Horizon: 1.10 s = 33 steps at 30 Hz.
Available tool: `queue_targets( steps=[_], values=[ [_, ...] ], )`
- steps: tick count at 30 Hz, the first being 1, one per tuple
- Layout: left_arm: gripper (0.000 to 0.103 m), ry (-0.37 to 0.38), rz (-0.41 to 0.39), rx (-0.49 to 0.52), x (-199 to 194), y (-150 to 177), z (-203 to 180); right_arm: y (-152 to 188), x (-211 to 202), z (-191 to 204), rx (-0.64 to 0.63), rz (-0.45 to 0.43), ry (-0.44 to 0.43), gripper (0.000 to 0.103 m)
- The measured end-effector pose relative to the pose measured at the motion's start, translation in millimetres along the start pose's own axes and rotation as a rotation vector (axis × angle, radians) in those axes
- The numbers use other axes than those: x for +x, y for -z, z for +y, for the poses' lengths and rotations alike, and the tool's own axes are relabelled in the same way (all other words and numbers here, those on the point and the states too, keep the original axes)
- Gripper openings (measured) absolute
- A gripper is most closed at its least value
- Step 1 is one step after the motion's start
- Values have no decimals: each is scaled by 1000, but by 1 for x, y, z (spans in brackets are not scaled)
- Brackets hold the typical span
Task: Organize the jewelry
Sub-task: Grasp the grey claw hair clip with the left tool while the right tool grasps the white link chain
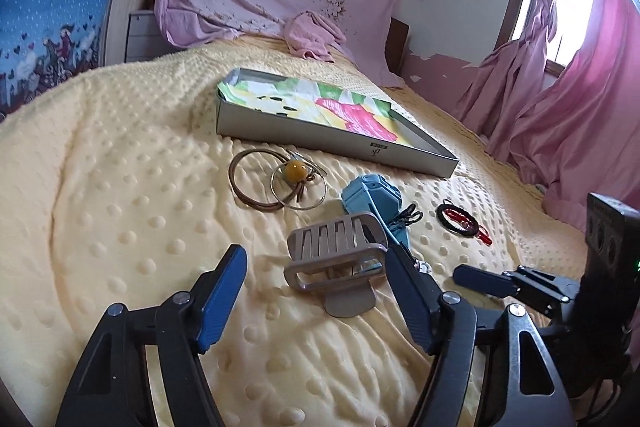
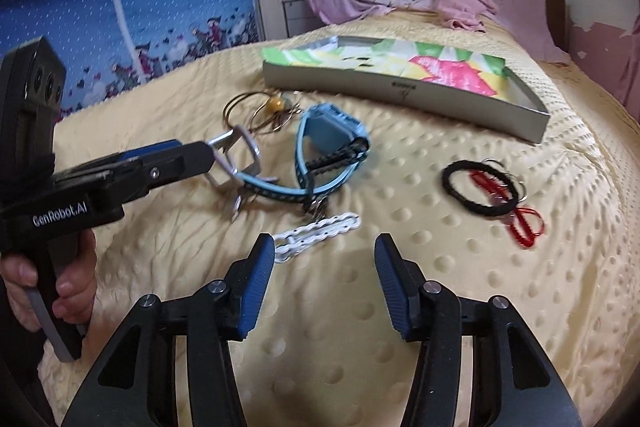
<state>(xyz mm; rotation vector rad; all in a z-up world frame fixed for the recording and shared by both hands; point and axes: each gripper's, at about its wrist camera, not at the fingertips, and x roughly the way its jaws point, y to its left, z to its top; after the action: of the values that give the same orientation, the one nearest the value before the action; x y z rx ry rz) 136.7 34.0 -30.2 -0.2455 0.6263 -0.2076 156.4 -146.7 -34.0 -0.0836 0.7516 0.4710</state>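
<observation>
A taupe hair claw clip (image 1: 336, 259) lies on the yellow dotted blanket between the fingers of my left gripper (image 1: 316, 251). The right pad sits against the clip and the left pad stands well clear of it, so the gripper is open. From the right wrist view the left gripper (image 2: 210, 153) reaches the clip (image 2: 236, 155) from the left. My right gripper (image 2: 324, 241) is open just behind a white chain bracelet (image 2: 320, 231), with nothing between its pads. A blue watch (image 2: 332, 139) lies beyond the chain. The grey box (image 1: 336, 143), lined with colourful paper, sits farther back.
Brown cord rings with an amber bead (image 1: 296, 171) lie left of the watch (image 1: 370, 197). A black hair tie with red cord (image 2: 480, 187) lies at the right. A hand (image 2: 60, 287) holds the left gripper's handle. Pink curtains and cloth hang beyond the bed.
</observation>
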Motion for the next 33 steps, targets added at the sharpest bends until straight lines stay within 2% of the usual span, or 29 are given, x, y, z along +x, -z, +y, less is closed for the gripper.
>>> queue_targets(
  steps=[5, 9, 13, 15, 16, 25, 27, 29, 33],
  values=[
    [70, 36, 22, -17, 7, -1, 3, -2, 13, 1, -4, 46, 20, 47],
    [70, 68, 40, -33, 14, -2, 4, -6, 18, -4, 23, 35, 53, 47],
    [70, 97, 41, -65, 21, -6, 4, -9, 22, -12, 58, 20, 91, 41],
    [60, 105, 44, -74, 24, -6, 4, -10, 25, -15, 69, 22, 90, 41],
    [59, 109, 46, -75, 24, -5, 4, -10, 26, -17, 73, 22, 91, 40],
    [59, 68, 12, -43, 18, 2, -4, -13, 34, -25, 108, 10, 64, 39],
    [59, 66, 8, -44, 17, 3, -4, -13, 34, -26, 113, 4, 53, 34],
    [59, 69, 6, -51, 16, 4, -2, -12, 33, -28, 124, -4, 48, 23],
    [59, 73, 4, -64, 15, 4, 1, -9, 32, -35, 161, -7, 29, 16]
  ],
)
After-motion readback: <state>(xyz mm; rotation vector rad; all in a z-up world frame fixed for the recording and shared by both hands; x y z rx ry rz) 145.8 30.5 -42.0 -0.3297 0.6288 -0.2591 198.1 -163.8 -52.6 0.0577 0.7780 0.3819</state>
